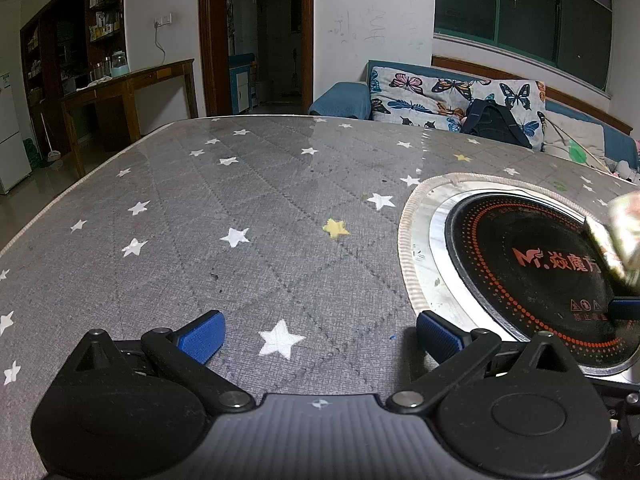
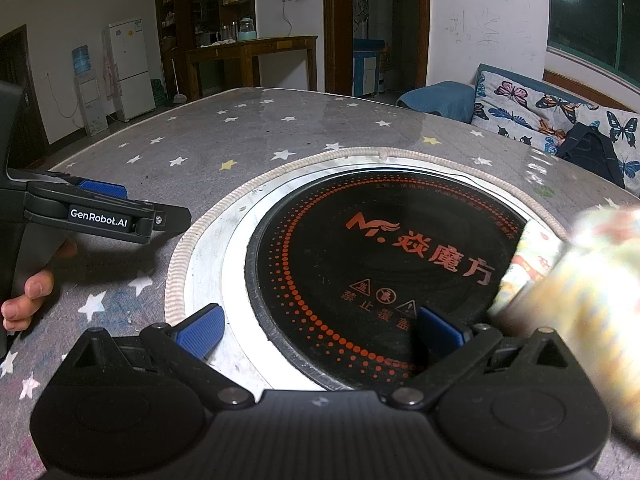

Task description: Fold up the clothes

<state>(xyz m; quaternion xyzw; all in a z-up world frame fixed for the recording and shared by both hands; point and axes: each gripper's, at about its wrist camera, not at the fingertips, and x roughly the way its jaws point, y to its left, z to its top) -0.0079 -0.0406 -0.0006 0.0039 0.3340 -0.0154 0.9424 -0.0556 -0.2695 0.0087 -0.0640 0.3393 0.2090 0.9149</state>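
The left gripper hovered low over the worktop with its blue-padded fingers spread wide and nothing between them, only the grey star-printed cloth cover below. The right gripper was likewise released, its fingers splayed above the inset induction cooker, a black glass disc with orange dots and lettering set in a metal ring at the middle of the worktop. Just beside the right-hand finger, at the right edge of the right wrist view, sat a blurred bundle of pale, patterned fabric, the garment; it appeared to lie against the outside of that finger instead of between the pads, though blur made the contact hard to judge. The same garment showed at the far right edge of the left wrist view, over the cooker. The left gripper, seen from the right wrist camera, rested to the left of the cooker, with the person's fingertips visible beneath its handle. Beyond the worktop stood a butterfly-print sofa, a wooden sideboard and a fridge. The fold seemed barely begun: the garment looked bunched, not spread flat. The next move likely called for both grippers to reach right, pinch an edge each, and draw the cloth out flat.
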